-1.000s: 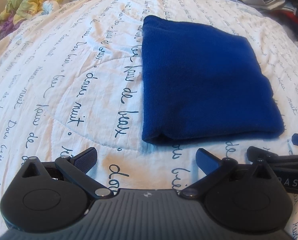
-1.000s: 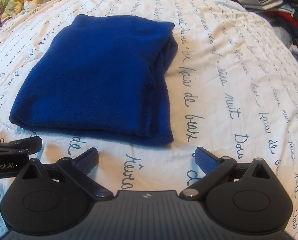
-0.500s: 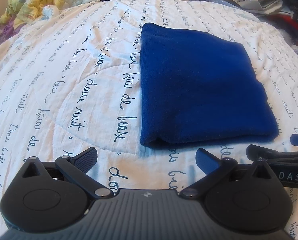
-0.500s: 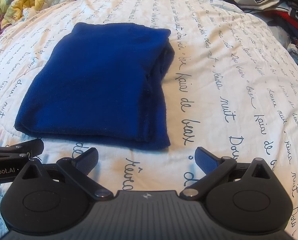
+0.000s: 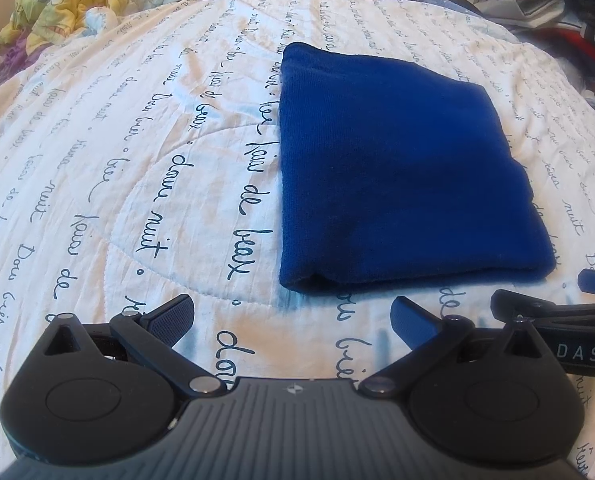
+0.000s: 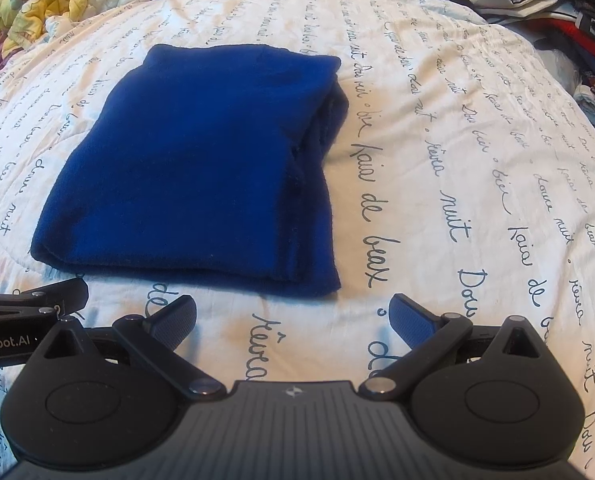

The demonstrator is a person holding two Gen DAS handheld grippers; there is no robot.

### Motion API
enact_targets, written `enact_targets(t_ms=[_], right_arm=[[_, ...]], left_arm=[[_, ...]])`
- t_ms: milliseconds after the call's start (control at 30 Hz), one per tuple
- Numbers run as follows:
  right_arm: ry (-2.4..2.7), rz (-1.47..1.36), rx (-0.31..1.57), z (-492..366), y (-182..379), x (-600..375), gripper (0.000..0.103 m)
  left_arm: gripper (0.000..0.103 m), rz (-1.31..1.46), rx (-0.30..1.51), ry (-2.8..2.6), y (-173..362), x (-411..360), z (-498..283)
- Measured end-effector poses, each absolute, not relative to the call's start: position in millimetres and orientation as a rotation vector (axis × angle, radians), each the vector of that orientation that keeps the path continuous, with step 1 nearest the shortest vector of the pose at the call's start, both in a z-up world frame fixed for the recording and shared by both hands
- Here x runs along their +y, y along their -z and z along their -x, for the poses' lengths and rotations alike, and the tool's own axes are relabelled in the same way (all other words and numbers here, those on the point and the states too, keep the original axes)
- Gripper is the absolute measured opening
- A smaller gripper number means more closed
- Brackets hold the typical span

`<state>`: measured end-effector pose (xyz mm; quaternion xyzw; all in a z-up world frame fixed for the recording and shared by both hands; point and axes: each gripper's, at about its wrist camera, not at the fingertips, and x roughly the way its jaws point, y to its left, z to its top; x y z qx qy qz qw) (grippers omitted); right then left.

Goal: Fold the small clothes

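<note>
On the quilt (image 5: 145, 168) lies a folded blue garment (image 5: 397, 168).

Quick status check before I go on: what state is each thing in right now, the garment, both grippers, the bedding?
Blue garment: folded into a flat rectangle, lying free on the quilt, layered edges showing on its right side.
Left gripper: open, empty, short of the garment's near edge.
Right gripper: open, empty, also short of the near edge.
White quilt: spread out flat under the garment.
Yellow bedding: crumpled at the far left.
</note>
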<state>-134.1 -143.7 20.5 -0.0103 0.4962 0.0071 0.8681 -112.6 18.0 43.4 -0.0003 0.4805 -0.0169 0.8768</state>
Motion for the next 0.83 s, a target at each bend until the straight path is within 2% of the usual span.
enact_targets(t_ms=[500, 600, 733, 833], right_arm=[[-0.027, 0.007, 1.046, 133.5, -20.2, -145.4, 0.103], [-0.040, 0.002, 1.043, 133.8, -20.8, -145.6, 0.103], [-0.071, -0.026, 1.032, 134.3, -24.5, -151.2, 0.103], [-0.052, -0.028, 0.978, 130.5, -29.9, -181.8, 0.103]], left_arm=[[0.103, 0.001, 0.973, 0.024, -43.5, 17.7, 118.1], [0.100, 0.032, 0.988, 0.021, -42.7, 20.4, 117.3], [0.101, 0.060, 1.015, 0.091, -41.7, 27.6, 119.2], [0.103, 0.042, 0.947, 0.080, -49.5, 50.3, 123.8]])
